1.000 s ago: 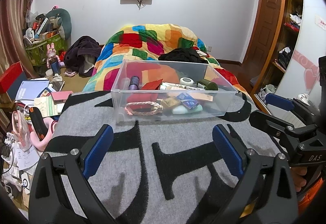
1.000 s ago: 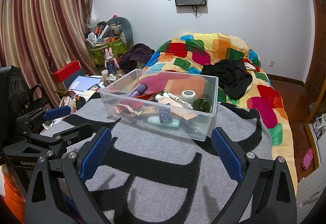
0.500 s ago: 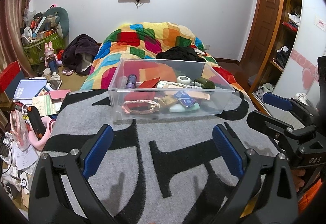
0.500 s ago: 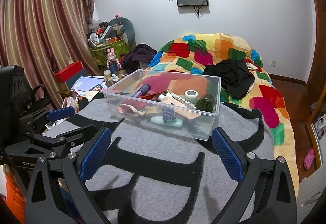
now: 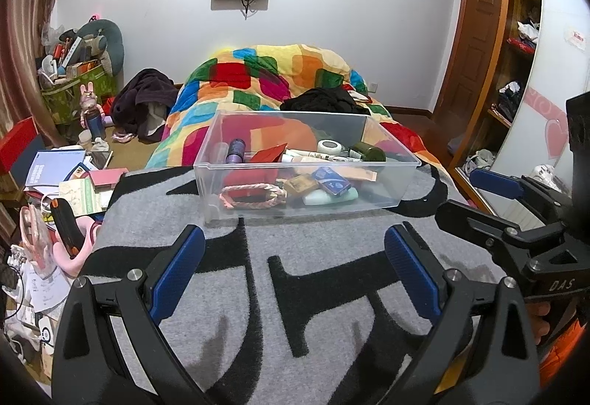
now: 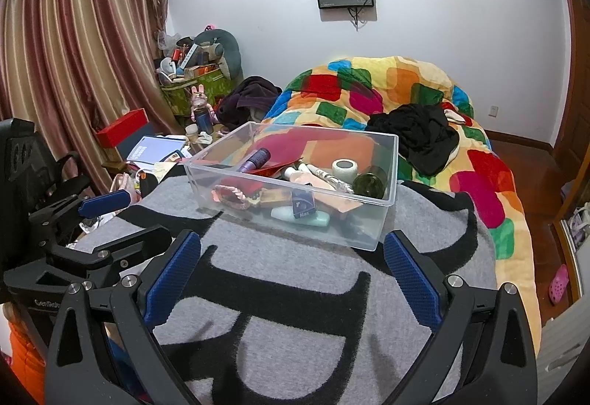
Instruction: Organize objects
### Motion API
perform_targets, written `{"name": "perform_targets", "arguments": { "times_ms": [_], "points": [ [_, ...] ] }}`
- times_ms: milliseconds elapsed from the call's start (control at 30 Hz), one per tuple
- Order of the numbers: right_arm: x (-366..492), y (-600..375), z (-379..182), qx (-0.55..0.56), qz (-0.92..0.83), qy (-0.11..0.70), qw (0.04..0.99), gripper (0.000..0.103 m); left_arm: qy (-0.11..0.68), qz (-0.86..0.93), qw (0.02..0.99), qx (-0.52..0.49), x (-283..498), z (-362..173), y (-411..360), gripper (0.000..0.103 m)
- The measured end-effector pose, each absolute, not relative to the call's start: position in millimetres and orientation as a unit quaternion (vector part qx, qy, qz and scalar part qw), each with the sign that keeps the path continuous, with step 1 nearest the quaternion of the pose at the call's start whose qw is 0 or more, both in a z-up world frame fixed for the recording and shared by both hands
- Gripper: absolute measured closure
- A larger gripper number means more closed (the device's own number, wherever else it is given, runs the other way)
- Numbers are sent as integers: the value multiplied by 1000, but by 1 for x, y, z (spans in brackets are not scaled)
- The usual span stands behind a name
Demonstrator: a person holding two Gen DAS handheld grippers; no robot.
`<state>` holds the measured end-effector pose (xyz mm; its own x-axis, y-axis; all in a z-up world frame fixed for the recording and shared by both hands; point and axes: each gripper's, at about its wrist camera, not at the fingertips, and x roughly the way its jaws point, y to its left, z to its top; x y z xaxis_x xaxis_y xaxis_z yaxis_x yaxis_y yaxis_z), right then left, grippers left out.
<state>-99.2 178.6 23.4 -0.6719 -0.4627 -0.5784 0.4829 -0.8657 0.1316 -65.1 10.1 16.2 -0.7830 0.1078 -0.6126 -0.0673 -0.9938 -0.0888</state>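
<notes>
Both wide-open, empty claws, left claw and right claw, drew back from bin.

You have a bed under a grey blanket with black markings, and the clear plastic bin sits directly on it. Beyond the bin, a colourful patchwork quilt covers the rest of the bed, with a black garment heaped on it.
</notes>
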Motion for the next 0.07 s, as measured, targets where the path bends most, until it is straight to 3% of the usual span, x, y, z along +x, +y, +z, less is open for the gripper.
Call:
{"name": "perform_targets", "arguments": {
  "times_ms": [67],
  "points": [
    [-99, 179, 23, 313, -914, 16, 258, 4, -25, 944, 41, -328, -64, 16, 11, 4]
  ]
}}
